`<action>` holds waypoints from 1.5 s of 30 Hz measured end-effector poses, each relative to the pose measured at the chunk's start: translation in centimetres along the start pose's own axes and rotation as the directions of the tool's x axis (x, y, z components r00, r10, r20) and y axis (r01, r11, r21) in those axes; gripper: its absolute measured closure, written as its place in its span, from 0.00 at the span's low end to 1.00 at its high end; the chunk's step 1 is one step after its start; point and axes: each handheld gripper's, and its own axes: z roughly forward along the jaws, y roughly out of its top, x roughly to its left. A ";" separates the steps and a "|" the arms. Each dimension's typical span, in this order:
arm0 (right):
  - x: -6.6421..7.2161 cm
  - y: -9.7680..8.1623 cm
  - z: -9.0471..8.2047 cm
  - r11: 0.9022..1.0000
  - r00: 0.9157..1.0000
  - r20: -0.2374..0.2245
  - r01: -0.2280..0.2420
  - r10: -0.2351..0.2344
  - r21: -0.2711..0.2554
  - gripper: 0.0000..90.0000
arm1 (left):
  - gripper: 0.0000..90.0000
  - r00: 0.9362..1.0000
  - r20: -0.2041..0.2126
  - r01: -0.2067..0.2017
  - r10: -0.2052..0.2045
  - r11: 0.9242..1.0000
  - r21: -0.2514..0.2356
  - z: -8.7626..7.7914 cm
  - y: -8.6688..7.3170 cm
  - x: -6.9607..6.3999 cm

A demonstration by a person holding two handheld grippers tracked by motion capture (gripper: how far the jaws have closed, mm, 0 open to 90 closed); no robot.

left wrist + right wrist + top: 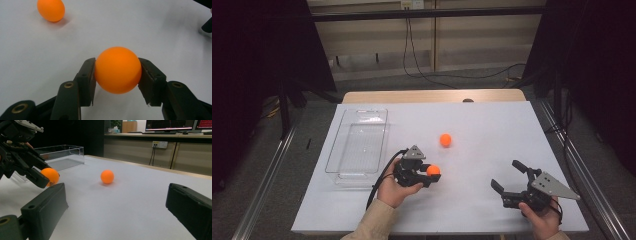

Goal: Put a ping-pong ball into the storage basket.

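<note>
From the high view, the left tool (424, 175) is closed on an orange ball (433, 170), held near the middle of the white surface (492, 150), just right of the clear plastic bin (358, 145). A second orange ball (445, 140) lies loose farther up the surface, apart from both tools. The right tool (508, 176) sits low at the near right with its jaws spread wide and nothing between them.

In the left gripper view, the held ball (118, 70) is pinched squarely between the two black pads (87, 80), one on each side at its widest part. A soft shadow lies under it, so I judge it lifted a little off the surface. The loose ball (51, 9) shows at the upper left.

In the right gripper view, the wide jaws frame the loose ball (107, 176), with the bin (62, 153) behind and the left tool (43, 178) carrying its ball (50, 176) at the left.

To me this looks like the carry step: one ball picked, bin empty. The next move calls for swinging the left tool over the bin's near wall and opening only once the ball is inside, since it will roll or bounce.
</note>
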 end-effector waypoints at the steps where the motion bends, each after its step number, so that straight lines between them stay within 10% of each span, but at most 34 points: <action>1: 0.0 0.0 0.0 1.000 1.000 0.000 0.001 -0.001 0.000 0.03 | 0.57 1.000 0.001 0.000 0.000 1.000 0.003 -0.1 0.0 0.1; 45: 0.1 0.0 -0.1 1.000 1.000 0.001 0.000 0.000 0.002 0.03 | 0.57 0.998 -0.028 0.056 -0.056 0.998 -0.035 -3.6 0.8 1.7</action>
